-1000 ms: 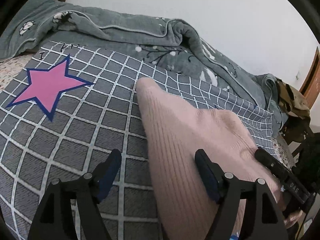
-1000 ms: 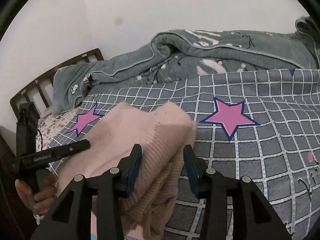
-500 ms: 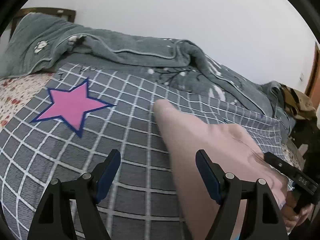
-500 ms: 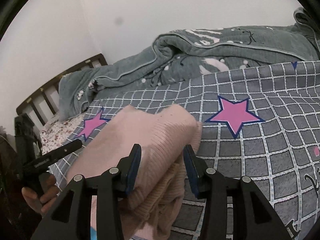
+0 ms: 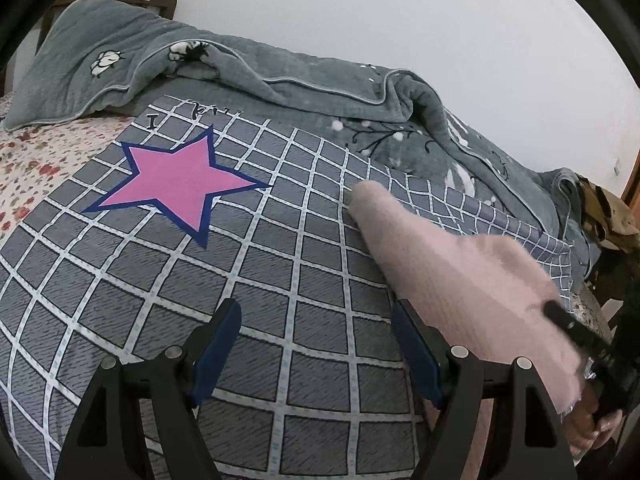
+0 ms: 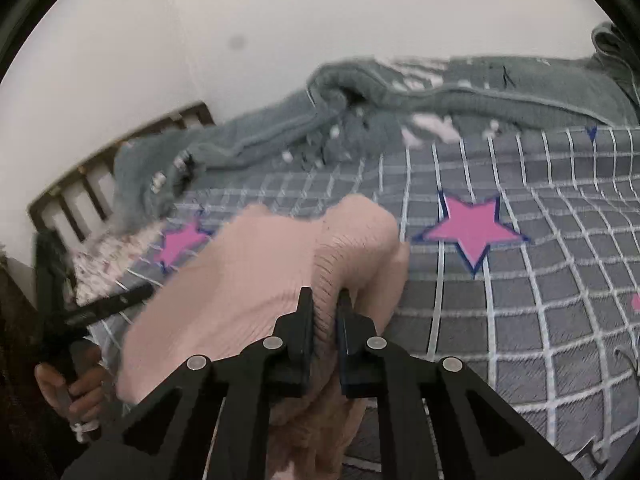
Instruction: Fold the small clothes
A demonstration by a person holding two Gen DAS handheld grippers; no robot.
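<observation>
Item: pink knit garment (image 6: 256, 280), lying bunched on the bed's checked star-print cover (image 5: 280, 280), near its front edge. Right claw (image 6: 323, 312) is pinching a ribbed fold of it, jaws nearly closed on the cloth. Left claw (image 5: 316, 344) is hovering wide apart over bare cover, holding nothing, with the garment just beside it. Handling advice: the pinch is looking shallow; lifting slowly and drawing the fold flat should be avoiding slippage.

Pale pink ribbed knit garment (image 6: 256, 288); grey bedcover (image 5: 280, 280) with white grid and navy-edged pink stars (image 5: 176, 184); grey-green blanket (image 5: 256, 76) with white motifs; red-and-white floral sheet (image 5: 32, 160).
</observation>
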